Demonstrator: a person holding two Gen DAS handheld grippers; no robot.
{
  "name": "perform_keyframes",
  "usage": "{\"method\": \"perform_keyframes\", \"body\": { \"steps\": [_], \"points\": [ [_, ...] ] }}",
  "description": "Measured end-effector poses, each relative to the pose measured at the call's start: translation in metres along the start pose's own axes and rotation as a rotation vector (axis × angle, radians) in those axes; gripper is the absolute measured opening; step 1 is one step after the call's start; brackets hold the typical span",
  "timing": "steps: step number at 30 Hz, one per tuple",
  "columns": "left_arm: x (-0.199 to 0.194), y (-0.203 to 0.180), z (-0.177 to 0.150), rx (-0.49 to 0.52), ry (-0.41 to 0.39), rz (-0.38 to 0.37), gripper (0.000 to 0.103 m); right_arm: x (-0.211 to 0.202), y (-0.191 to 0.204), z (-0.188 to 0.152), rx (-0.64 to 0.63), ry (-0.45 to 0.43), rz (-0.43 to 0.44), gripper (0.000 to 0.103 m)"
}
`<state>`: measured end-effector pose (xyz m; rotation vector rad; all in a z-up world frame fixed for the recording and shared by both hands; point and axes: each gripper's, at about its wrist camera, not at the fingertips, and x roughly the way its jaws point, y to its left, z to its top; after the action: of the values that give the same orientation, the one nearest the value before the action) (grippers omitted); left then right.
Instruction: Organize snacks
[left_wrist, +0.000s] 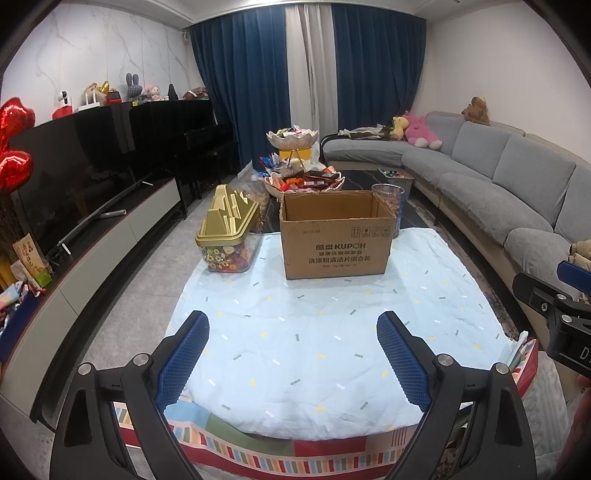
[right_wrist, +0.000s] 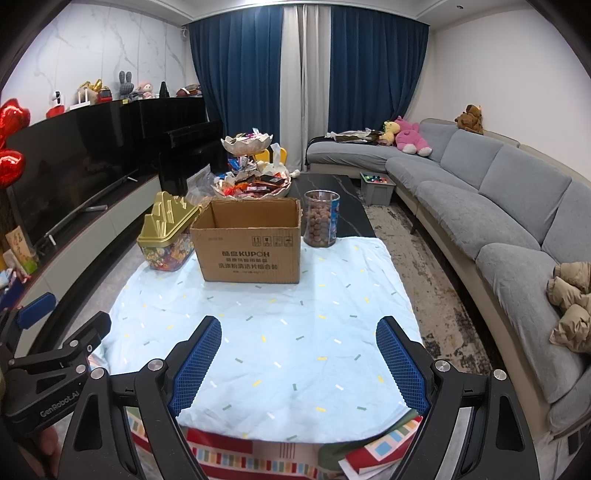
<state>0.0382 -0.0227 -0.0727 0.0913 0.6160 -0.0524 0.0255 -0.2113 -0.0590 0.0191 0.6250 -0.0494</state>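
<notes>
The pale blue cloth (left_wrist: 295, 332) on the worktop lies bare from the near edge to 12 o'clock, where the open box (left_wrist: 334, 236) blocks the way. At 11 o'clock a gold-lidded tub (left_wrist: 229, 236) stands beside it, at 1 o'clock a clear jar (right_wrist: 320, 218). Snack bowls (right_wrist: 251, 188) crowd behind.

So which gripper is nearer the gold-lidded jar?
Left, slightly. The left gripper hangs open over the cloth's near edge, with the jar ahead to its left. The right gripper sits beside it, farther right, so the jar lies further across.
</notes>
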Motion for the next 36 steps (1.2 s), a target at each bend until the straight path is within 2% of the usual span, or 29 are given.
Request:
{"method": "perform_keyframes", "body": {
  "steps": [36],
  "points": [
    [-0.0032, -0.0028, 0.0052, -0.001, -0.007, -0.014, 0.095, -0.0007, -0.0019, 0.0011, 0.002, -0.002, -0.001, 0.087]
  ]
}}
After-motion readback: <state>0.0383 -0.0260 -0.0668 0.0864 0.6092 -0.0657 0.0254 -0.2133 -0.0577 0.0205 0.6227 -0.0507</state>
